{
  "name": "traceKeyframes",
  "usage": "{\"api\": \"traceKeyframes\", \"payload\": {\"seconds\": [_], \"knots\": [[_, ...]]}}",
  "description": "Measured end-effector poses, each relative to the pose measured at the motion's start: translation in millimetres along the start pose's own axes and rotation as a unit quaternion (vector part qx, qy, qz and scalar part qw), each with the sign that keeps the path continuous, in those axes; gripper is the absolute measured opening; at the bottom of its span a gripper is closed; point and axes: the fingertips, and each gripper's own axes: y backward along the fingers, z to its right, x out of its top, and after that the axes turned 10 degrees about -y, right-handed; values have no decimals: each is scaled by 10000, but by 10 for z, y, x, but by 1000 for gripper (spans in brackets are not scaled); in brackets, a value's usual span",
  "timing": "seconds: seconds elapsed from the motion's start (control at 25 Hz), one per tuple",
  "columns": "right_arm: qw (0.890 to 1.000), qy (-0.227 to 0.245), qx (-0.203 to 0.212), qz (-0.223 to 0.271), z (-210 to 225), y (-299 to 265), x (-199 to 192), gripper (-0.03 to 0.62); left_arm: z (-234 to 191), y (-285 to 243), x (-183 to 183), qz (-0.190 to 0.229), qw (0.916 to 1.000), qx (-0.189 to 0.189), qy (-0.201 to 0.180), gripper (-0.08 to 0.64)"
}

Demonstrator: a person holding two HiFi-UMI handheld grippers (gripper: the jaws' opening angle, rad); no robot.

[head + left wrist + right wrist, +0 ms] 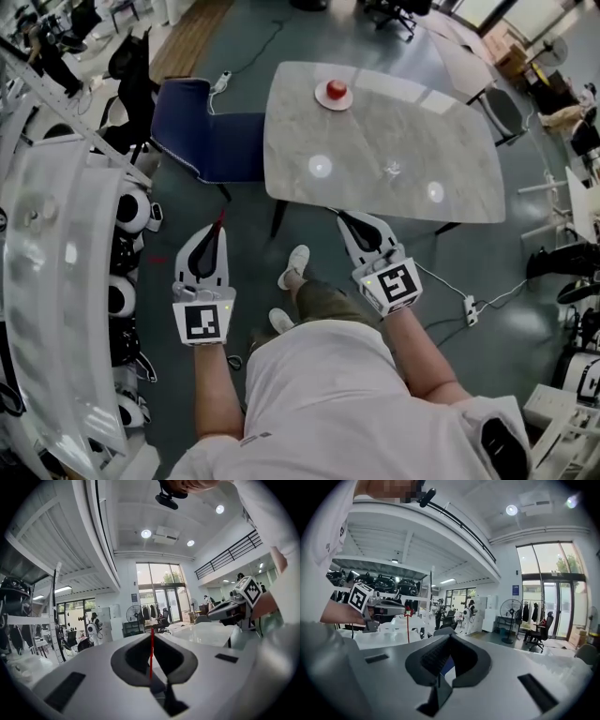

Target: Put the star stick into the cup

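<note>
A thin red star stick (pixel 219 225) stands up from between the jaws of my left gripper (pixel 218 230), which is shut on it. Along those jaws the stick (pixel 151 652) is a red line; from the right gripper view its star tip (pixel 408 612) shows beyond the left gripper (pixel 399 605). A small red cup (pixel 337 90) sits on a white dish at the far side of the marble table (pixel 375 150). My right gripper (pixel 343 217) hovers at the table's near edge, its jaws (pixel 449 637) shut on nothing. Both grippers are held off the table, well short of the cup.
A blue chair (pixel 211 141) stands at the table's left end. White shelving (pixel 56 281) with round black-and-white gear lines the left. A cable and power strip (pixel 469 309) lie on the floor at right. The person's shoes (pixel 295 267) are under the table's near edge.
</note>
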Motion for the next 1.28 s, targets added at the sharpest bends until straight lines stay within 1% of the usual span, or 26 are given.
{"api": "traceKeyframes", "payload": {"seconds": [0.12, 0.32, 0.4, 0.52, 0.68, 0.84, 1.0, 1.16, 1.28], "knots": [[10000, -79, -1, -17, 274, -325, 23, 12, -129, -356, -76, -112, 9999, -52, -51, 14], [9996, -185, 173, -154, 751, -938, 117, 12, -401, -1098, -130, -300, 9994, -115, 93, 15], [9994, -239, 203, -165, 936, -1138, 137, 12, -477, -1392, -163, -381, 9991, -153, 85, 15], [9990, -370, 158, -172, 1176, -1395, 122, 12, -590, -1780, -232, -435, 9987, -255, 1, 14], [9985, -528, -24, -124, 1504, -1595, 130, 12, -645, -2230, -252, -408, 9983, -419, -1, 14], [9974, -636, -323, -89, 1796, -1657, 149, 12, -600, -2636, -202, -281, 9969, -727, -45, 14], [9946, -741, -723, -101, 2040, -1579, 131, 12, -446, -3004, -93, -169, 9923, -1226, -89, 14], [9870, -949, -1288, -150, 2230, -1437, 76, 12, -300, -3346, -23, 82, 9843, -1757, -138, 14], [9786, -1061, -1759, -153, 2319, -1313, 28, 12, -141, -3540, -7, 194, 9747, -2223, -116, 14]]}}
